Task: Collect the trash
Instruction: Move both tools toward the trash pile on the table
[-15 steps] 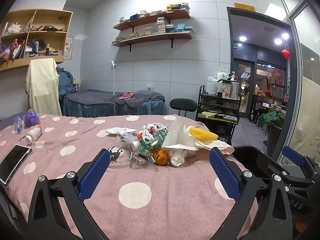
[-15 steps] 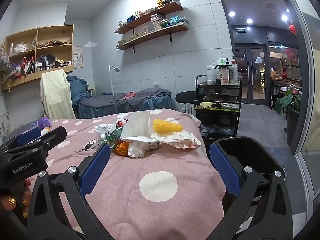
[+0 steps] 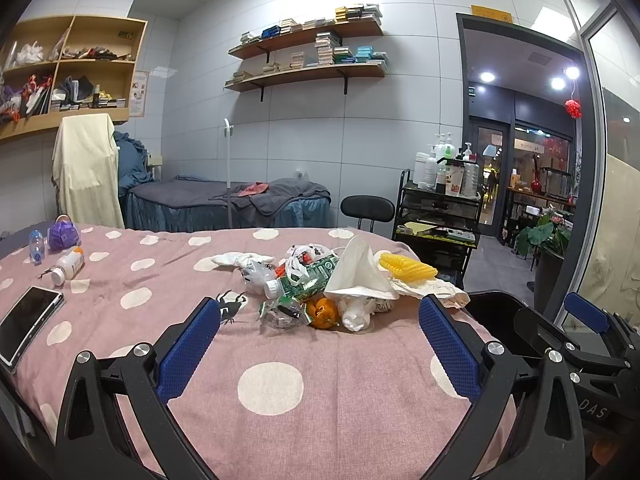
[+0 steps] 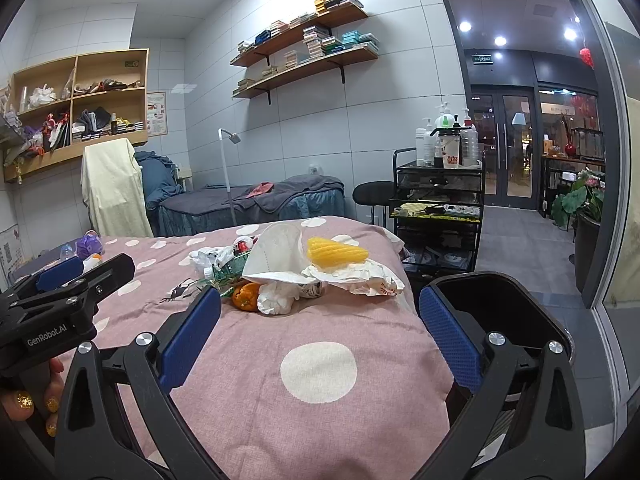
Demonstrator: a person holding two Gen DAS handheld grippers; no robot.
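Observation:
A heap of trash lies on the pink polka-dot cloth [image 3: 280, 344]: a white face mask [image 3: 358, 274], a yellow corn cob [image 3: 406, 266], an orange peel [image 3: 324, 312], a crushed green bottle [image 3: 308, 282], crumpled tissue [image 3: 354, 314] and plastic wrappers. In the right wrist view the mask [image 4: 276, 256], corn [image 4: 336, 254] and orange peel [image 4: 246, 296] lie just ahead. A black bin [image 4: 492, 308] stands off the table's right edge. My left gripper [image 3: 320, 348] is open and empty, short of the heap. My right gripper [image 4: 320, 340] is open and empty, between heap and bin.
On the left of the table lie a phone [image 3: 28, 322], a white pill bottle [image 3: 68, 266], a small water bottle [image 3: 36, 246] and a purple item [image 3: 62, 234]. A black trolley [image 3: 438, 220], a stool [image 3: 368, 208] and a massage bed [image 3: 224, 204] stand behind.
Both grippers have shifted slightly; the view of the heap is nearly the same. Both stay open and empty.

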